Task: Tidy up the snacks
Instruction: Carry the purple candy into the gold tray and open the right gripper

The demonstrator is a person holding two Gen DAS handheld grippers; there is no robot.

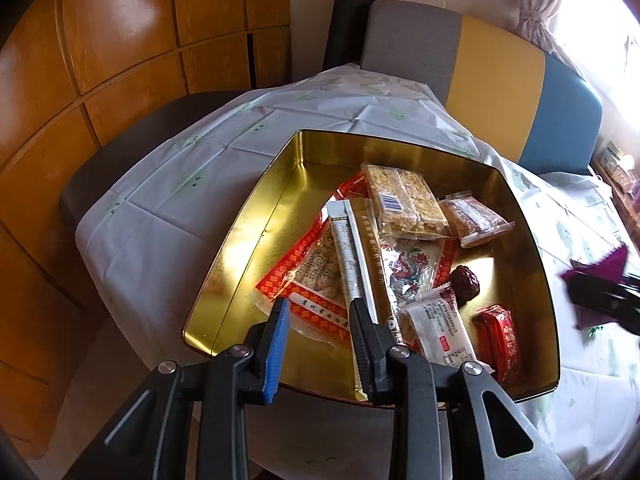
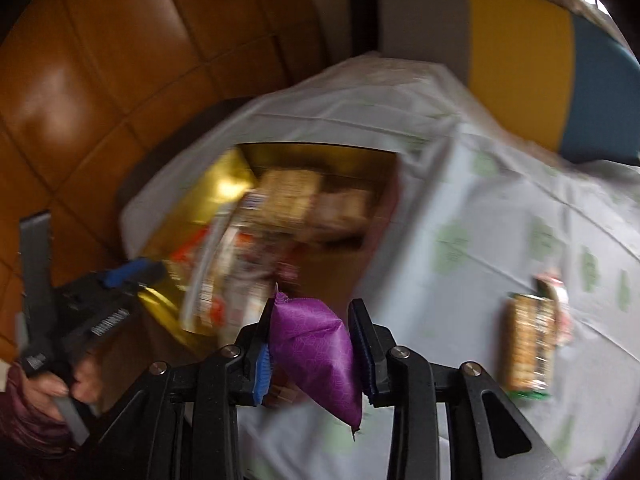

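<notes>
A gold tin (image 1: pixel 244 236) on the table holds several wrapped snacks: a rice-cracker bar (image 1: pixel 404 200), a red-edged clear packet (image 1: pixel 308 276), a long gold stick pack (image 1: pixel 370 256), a dried date (image 1: pixel 464 282) and a small red packet (image 1: pixel 500 340). My left gripper (image 1: pixel 321 304) hovers over the tin's near edge, open, with nothing pinched. My right gripper (image 2: pixel 313 308) is shut on a puffy purple packet (image 2: pixel 316 348), above the table to the right of the tin (image 2: pixel 224 184). The left wrist view shows that purple packet (image 1: pixel 600 264) blurred at its right edge.
A white tablecloth with green prints (image 2: pixel 480 208) covers the table. On it to the right lie a wrapped grain bar (image 2: pixel 528 344) and another packet (image 2: pixel 554 292). A grey, yellow and blue chair back (image 1: pixel 496 80) stands behind the table. Wooden panels (image 1: pixel 120 40) fill the left.
</notes>
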